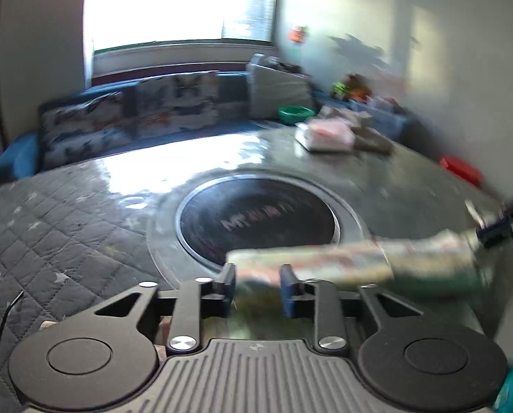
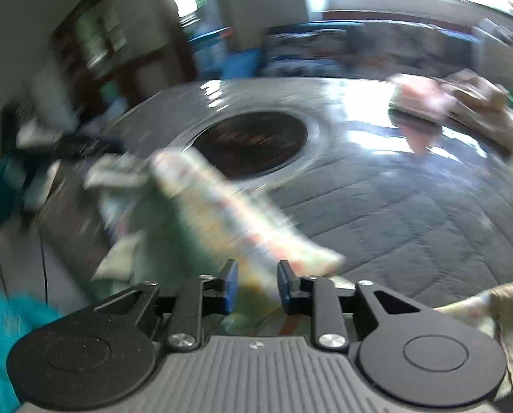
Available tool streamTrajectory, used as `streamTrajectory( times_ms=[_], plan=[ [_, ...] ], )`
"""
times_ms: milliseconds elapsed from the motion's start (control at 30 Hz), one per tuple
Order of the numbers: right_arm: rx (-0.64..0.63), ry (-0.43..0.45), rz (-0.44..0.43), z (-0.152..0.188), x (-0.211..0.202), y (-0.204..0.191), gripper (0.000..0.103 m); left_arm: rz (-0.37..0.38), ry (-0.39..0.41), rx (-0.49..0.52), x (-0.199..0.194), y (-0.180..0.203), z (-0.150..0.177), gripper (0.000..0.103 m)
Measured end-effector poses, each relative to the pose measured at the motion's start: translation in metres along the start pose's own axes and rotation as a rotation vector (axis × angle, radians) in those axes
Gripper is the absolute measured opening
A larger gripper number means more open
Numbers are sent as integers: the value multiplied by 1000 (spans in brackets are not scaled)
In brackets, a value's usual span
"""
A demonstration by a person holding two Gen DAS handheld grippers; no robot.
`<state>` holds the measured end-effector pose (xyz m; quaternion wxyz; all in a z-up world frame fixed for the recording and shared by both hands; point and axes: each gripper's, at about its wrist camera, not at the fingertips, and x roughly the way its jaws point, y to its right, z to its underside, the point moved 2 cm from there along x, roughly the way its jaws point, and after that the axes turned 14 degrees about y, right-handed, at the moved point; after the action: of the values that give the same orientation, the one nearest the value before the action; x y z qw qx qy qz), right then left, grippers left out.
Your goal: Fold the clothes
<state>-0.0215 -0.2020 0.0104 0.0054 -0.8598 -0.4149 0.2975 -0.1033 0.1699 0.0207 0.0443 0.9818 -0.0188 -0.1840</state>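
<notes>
A pale, multicoloured patterned garment (image 1: 342, 261) is stretched out long over the round table, blurred by motion. One end lies between the blue pads of my left gripper (image 1: 257, 285), whose jaws stand apart without pressing on it. The far end reaches my right gripper (image 1: 494, 232) at the right edge. In the right wrist view the same garment (image 2: 215, 213) runs up to the left from my right gripper (image 2: 257, 284). Its jaws also stand apart with cloth between them.
The grey table has a black round inset (image 1: 256, 220) and a quilted grey cover (image 1: 50, 234). Folded clothes (image 1: 325, 134) are stacked at its far side. A green bowl (image 1: 296, 113) and a cushioned sofa (image 1: 136, 117) lie beyond. A teal sleeve (image 2: 1, 327) and another cloth (image 2: 497, 316) are near me.
</notes>
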Motion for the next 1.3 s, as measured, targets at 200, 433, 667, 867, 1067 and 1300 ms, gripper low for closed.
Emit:
streamTrajectory(
  times_ms=[200, 433, 667, 867, 1067, 1300],
  plan=[
    [159, -67, 83, 4, 27, 35, 31, -37, -68, -70, 49, -4, -12, 48],
    [235, -119, 84, 12, 41, 42, 31, -42, -188, -131, 78, -12, -1, 52],
    [187, -136, 68, 9, 46, 38, 21, -20, -254, -139, 94, -11, 5, 61],
    [205, -162, 63, 8, 51, 43, 25, -28, -289, -163, 100, -16, 10, 61],
    [156, -182, 36, 5, 56, 37, 23, -4, -334, -195, 109, -19, 14, 61],
    [47, -135, 52, -15, 55, 30, 10, 20, -304, -194, 110, -20, 11, 15]
  ],
)
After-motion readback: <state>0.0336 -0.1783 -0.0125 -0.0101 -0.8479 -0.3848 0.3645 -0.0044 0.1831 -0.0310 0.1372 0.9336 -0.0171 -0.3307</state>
